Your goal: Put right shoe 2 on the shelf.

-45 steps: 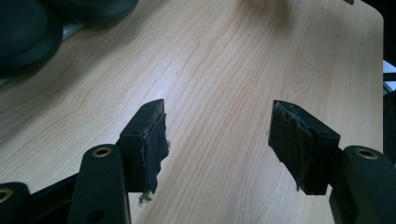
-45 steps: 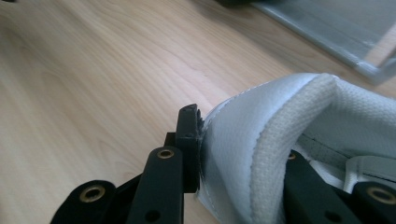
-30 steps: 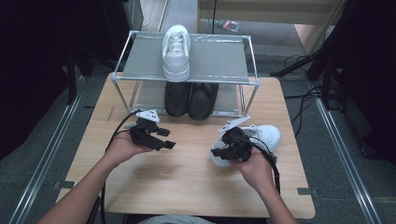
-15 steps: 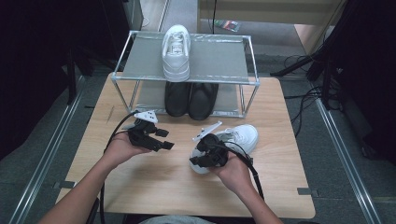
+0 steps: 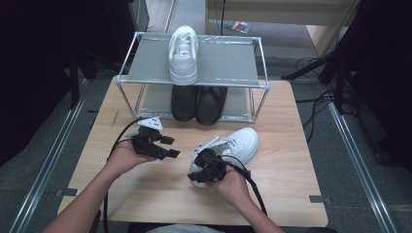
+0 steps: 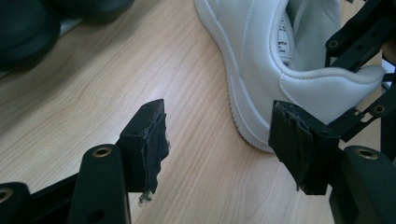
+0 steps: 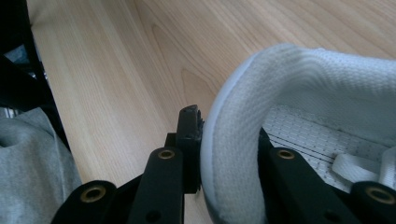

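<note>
White sneaker (image 5: 232, 146) lies on the wooden table (image 5: 301, 160), toe toward the far right and heel toward us, just in front of the metal shoe rack (image 5: 257, 58). We see our right gripper (image 5: 206, 167) at its heel in the high view, and the right gripper view confirms the hold: the padded heel collar (image 7: 238, 154) sits pinched between the two black jaws, one outside the shoe and one inside against the lining. The inner jaw is largely hidden behind the collar, so we judge its contact only from how tightly the fabric is sandwiched. A strip of lace (image 7: 359, 170) shows at the lower right of that view, cut off by the edge.

Our left gripper (image 5: 163, 145) hangs just above the table to the left of the sneaker, held in our left hand (image 5: 124, 158), with its jaws spread wide and nothing between them. In the left gripper view bare wood fills that gap, the sneaker's heel (image 6: 303, 88) stands just beyond the right-hand pad, and parts of the other gripper's linkage cross the right edge. We cannot tell whether that pad touches the sole.

On the rack's top shelf rests a second white sneaker (image 5: 183, 53), toe toward us. Under it, on the lower shelf, a pair of black shoes (image 5: 198, 102) stands side by side, their heels hidden by the shelf above. Grey cloth (image 7: 32, 158) shows at the left of the right gripper view, too close to make out.
</note>
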Action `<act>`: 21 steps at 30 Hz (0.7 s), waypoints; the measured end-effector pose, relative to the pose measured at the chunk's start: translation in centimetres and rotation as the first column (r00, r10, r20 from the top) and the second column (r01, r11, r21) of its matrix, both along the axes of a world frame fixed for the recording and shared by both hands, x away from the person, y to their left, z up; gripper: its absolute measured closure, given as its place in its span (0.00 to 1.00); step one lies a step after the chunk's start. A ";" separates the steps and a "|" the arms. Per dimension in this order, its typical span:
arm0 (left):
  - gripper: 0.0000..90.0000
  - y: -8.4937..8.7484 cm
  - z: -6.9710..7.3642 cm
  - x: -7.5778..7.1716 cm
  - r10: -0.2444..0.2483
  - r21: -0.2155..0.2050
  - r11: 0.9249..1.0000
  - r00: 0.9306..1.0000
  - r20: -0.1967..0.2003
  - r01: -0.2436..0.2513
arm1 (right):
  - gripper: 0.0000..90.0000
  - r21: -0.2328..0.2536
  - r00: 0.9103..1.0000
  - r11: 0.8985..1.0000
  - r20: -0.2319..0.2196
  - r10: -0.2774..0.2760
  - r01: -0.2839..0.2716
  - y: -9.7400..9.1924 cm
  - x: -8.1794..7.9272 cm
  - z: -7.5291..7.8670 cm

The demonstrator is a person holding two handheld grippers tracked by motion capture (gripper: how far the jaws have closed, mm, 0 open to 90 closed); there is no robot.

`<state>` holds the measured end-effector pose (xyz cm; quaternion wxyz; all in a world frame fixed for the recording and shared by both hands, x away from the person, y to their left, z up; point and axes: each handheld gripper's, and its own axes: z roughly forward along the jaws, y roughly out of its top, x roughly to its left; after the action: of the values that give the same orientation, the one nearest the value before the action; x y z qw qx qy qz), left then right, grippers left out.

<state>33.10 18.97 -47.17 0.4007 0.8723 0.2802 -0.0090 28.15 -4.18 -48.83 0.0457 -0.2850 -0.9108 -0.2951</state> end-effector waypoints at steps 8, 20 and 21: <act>0.41 -0.2 0.0 0.0 -0.012 0.002 1.000 1.000 0.000 0.012 | 0.72 0.059 1.000 0.998 0.003 -0.009 0.009 -0.8 0.0 0.3; 0.48 -1.4 0.0 0.5 -0.043 0.002 0.999 0.999 -0.005 0.043 | 0.73 0.184 0.993 0.981 0.097 -0.074 0.056 -5.5 -0.7 4.4; 0.53 -1.6 0.1 0.6 -0.050 0.002 0.999 0.999 -0.002 0.050 | 0.74 0.195 0.990 0.978 0.107 -0.095 0.073 -6.5 -0.8 4.7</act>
<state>33.66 17.36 -47.08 0.3991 0.8795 0.2586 -0.0198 27.37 -10.64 -44.13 0.0073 -0.2998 -0.8667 -0.3988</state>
